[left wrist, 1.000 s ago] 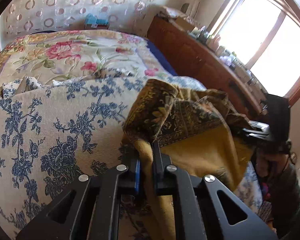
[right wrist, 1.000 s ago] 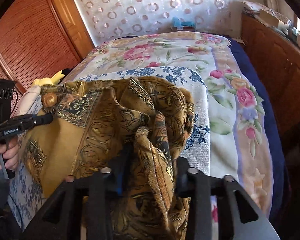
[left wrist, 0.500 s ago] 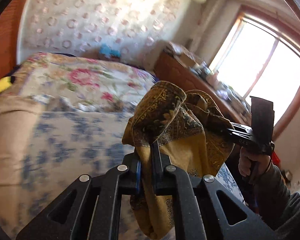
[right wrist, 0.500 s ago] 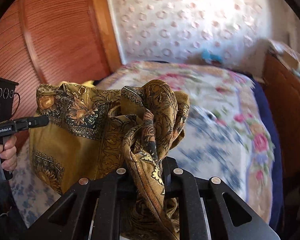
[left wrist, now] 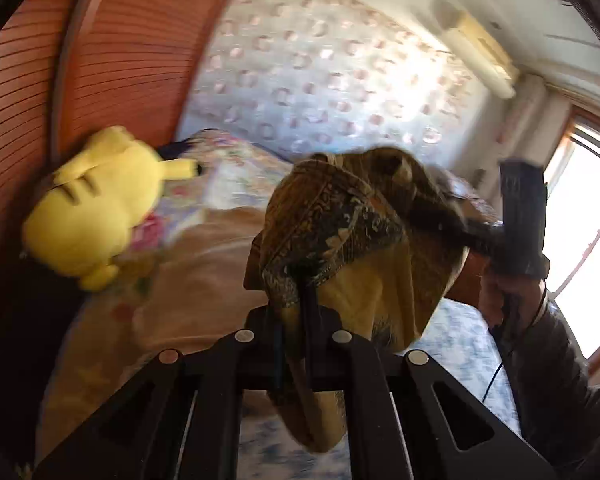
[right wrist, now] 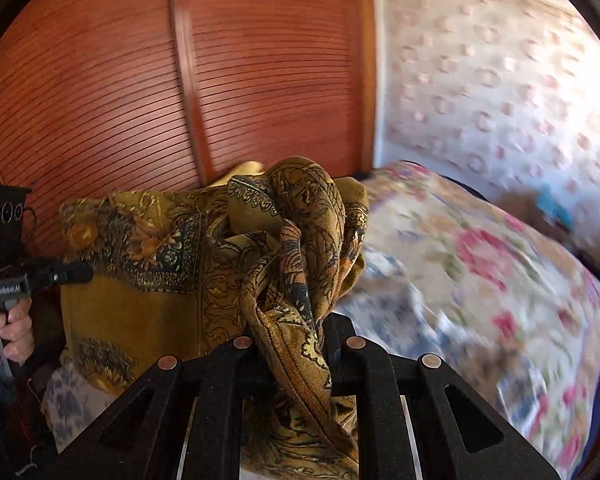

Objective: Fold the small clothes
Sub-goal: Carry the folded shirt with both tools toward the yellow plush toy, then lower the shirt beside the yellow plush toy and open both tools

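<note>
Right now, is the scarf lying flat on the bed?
No, the patterned scarf hangs bunched above the bed, clamped by both the left gripper and the right gripper.

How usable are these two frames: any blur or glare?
Left wrist view: background motion-smeared, the yellow plush toy soft, the window blown out white. Right wrist view: the bed cover streaked with blur, the patterned scarf fairly sharp.

Black left gripper (left wrist: 296, 320), silver screws, blue pad; right gripper (right wrist: 296, 344) copper screws.
</note>
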`<state>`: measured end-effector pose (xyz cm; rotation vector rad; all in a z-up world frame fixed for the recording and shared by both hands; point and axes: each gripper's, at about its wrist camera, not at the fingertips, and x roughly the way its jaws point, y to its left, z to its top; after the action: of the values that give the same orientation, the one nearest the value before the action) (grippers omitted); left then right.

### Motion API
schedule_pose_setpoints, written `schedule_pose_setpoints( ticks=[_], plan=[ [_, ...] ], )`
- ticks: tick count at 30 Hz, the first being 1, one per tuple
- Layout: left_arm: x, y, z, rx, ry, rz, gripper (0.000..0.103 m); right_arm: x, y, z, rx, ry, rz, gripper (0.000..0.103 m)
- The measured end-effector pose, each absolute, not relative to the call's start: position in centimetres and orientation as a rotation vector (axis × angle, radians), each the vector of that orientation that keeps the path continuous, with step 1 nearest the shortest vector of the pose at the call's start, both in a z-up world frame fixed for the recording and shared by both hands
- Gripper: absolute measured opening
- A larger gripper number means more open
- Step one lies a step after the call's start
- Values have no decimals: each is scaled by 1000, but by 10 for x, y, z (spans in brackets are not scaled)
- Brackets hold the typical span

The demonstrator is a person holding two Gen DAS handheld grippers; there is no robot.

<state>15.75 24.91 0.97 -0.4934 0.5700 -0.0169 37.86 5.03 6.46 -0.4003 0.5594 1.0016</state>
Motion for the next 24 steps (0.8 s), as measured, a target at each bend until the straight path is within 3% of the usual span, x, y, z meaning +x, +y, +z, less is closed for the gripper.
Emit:
schedule_pose_setpoints(
  ticks=[11, 17, 19, 24],
  plan=[
    [169, 284, -53, -563, 668, 77, 9, 462, 173, 14, -530, 636, 1010, 16],
    [164, 278, -57, -518, 715, 108, 11, 463, 195, 10, -506, 597, 872, 44],
    [163, 274, -54, -494, 719, 120, 15, 463, 189, 17, -466, 580, 851, 52],
    [162, 276, -53, -461, 710, 136, 43, 439, 173, 17, -430, 568, 938, 52]
  ],
)
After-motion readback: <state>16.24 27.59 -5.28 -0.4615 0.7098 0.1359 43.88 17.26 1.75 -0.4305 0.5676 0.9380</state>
